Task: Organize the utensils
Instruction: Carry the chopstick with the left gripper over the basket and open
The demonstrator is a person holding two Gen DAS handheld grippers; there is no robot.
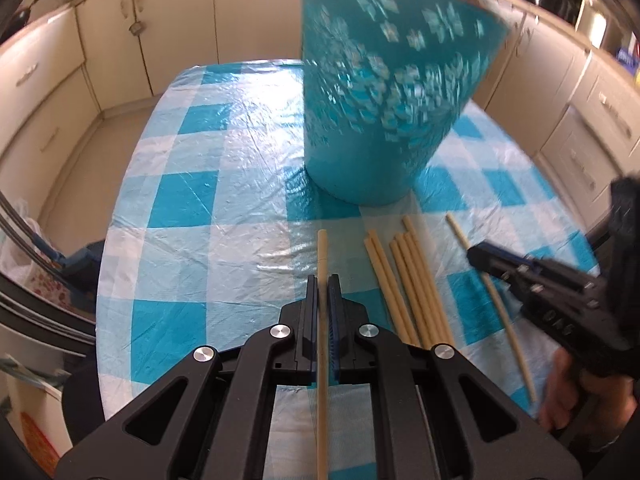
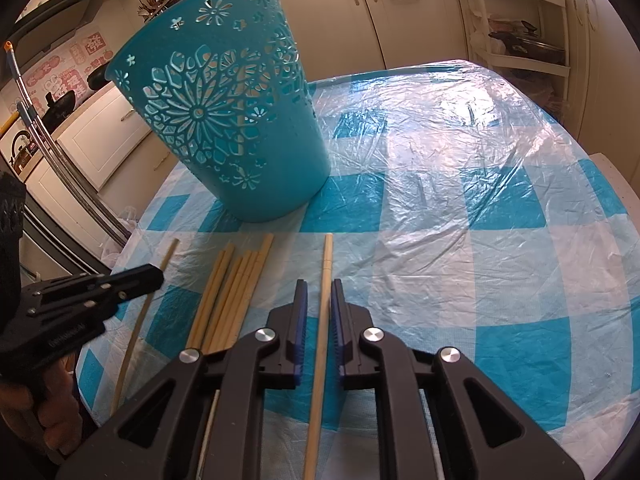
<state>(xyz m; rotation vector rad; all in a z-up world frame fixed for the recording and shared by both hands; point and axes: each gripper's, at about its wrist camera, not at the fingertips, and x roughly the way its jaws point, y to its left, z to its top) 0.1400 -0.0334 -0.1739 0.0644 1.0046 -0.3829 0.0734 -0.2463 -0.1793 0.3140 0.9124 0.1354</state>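
One teal basket [image 2: 240, 140]. In front of it about eight chopsticks; the overlapping bundle [image 2: 232, 292] is hard to count. The left gripper [image 1: 323, 280] clamps one chopstick [image 1: 322, 248]; the right gripper [image 2: 319, 284] stands loose around another stick [image 2: 327, 256].

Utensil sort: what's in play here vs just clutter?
In play: left gripper shut on leftmost chopstick; right gripper straddling rightmost chopstick; loose chopsticks; teal basket.
Clutter: checked tablecloth, cabinets, shelf rack.

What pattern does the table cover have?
Blue and white checks on the table cover, clearest in the right wrist view.
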